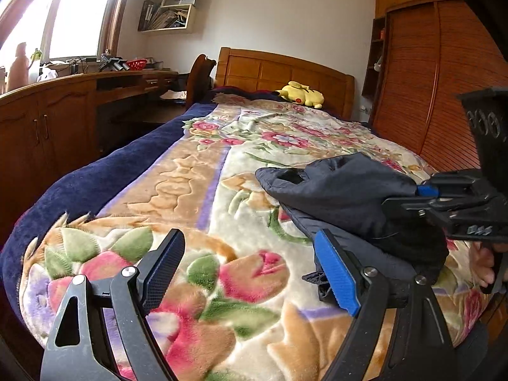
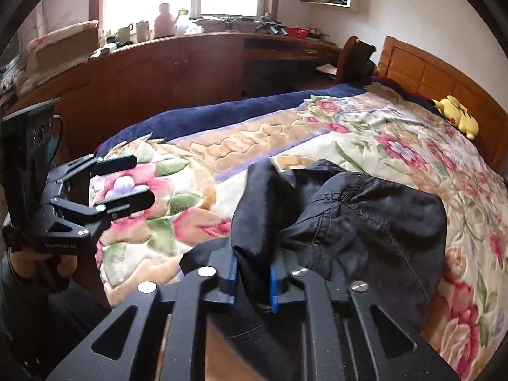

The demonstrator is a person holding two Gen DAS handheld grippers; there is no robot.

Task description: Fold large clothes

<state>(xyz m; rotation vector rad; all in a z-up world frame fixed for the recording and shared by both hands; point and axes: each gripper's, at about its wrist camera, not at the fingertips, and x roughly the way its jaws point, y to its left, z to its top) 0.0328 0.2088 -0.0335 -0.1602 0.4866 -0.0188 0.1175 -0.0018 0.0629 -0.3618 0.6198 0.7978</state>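
Two grippers are seen over a bed covered by a floral blanket [image 1: 203,171], and one dark jacket [image 1: 346,197] is lying bunched near the foot of that blanket, toward its right side as seen from the left wrist view. The right gripper [image 2: 254,281] is set around a fold of the jacket's near edge; cloth is seen between its blue pads [image 2: 274,289], but the jaws stand only partly closed, and whether the fold is firmly pinched or merely lying loose between them cannot be told. The left gripper [image 1: 250,273] is held wide open and empty, just beside the jacket, over bare blanket, with nothing between its fingers. A yellow plush toy [image 1: 301,93] is lying well apart from the jacket, at the headboard end. The step in hand is judged to be an early one: the garment is crumpled, not yet spread or folded. For the next move, a second free edge of the jacket would need to be taken by the left gripper, so that the cloth can be drawn flat on the blanket before any fold is made.
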